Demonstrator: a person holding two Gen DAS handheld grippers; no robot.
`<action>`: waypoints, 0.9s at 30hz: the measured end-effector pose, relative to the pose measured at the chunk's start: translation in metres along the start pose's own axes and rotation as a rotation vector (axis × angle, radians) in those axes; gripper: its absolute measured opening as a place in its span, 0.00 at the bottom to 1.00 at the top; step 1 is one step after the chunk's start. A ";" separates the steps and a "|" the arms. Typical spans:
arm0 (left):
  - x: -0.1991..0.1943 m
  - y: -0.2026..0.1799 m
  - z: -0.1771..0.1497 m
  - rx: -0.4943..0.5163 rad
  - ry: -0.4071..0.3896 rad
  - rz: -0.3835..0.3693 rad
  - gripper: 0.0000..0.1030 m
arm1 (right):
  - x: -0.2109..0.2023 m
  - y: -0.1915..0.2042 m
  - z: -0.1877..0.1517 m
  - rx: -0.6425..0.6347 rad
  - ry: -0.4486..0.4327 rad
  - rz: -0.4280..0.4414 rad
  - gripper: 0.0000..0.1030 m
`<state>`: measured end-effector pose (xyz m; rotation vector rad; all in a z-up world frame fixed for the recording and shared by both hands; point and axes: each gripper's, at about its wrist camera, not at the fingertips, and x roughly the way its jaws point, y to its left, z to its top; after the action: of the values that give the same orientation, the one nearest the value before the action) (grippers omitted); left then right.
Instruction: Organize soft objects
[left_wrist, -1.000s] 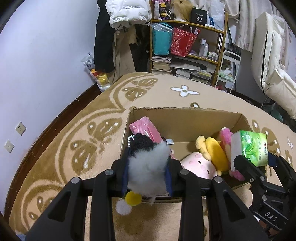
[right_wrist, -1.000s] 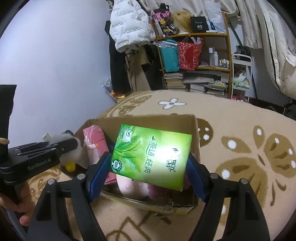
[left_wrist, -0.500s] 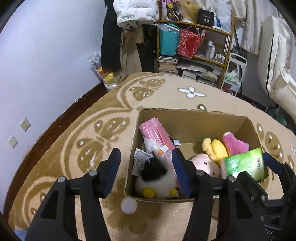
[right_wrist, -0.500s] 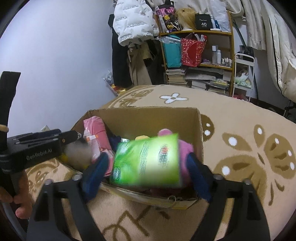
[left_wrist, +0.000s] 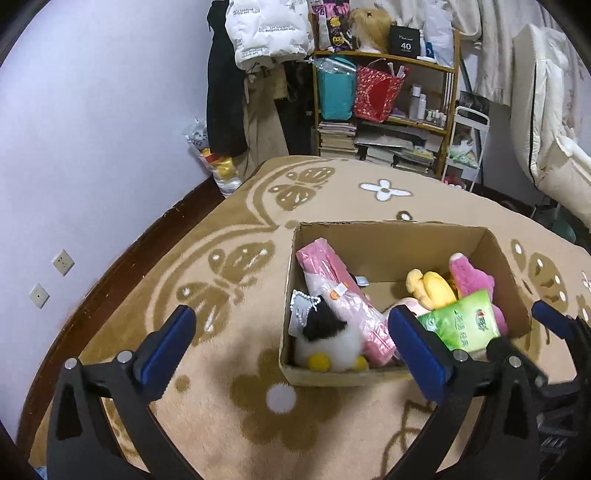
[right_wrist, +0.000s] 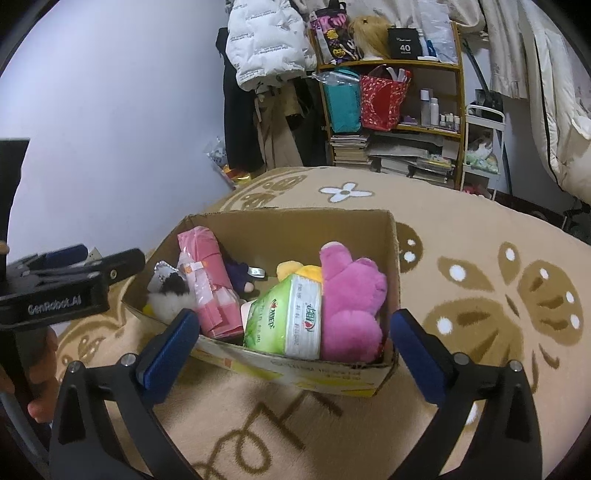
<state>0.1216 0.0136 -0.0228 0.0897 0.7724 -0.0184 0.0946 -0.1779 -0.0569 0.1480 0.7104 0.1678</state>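
My left tongs and right tongs both stand spread wide and empty now; a second ago each was clamped on something. The fluffy black-and-white plush with yellow feet has dropped into the near left corner of the brown cardboard box, touching the pink plastic-wrapped pack. The green tissue pack sits wedged beside the pink plush toy. I judge both drops done; I see nothing else soft on the patterned tan carpet.

Pink plush — green tissue pack
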 end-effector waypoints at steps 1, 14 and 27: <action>-0.004 0.000 -0.002 0.006 -0.009 0.001 1.00 | -0.002 -0.001 0.000 0.010 -0.001 0.002 1.00; -0.050 0.012 -0.015 -0.009 -0.037 -0.054 1.00 | -0.049 -0.001 0.000 0.029 -0.059 -0.001 1.00; -0.102 0.015 -0.041 -0.008 -0.117 -0.019 1.00 | -0.099 0.017 -0.006 -0.003 -0.135 -0.024 1.00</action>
<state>0.0211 0.0303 0.0203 0.0727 0.6562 -0.0387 0.0151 -0.1810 0.0048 0.1462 0.5776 0.1344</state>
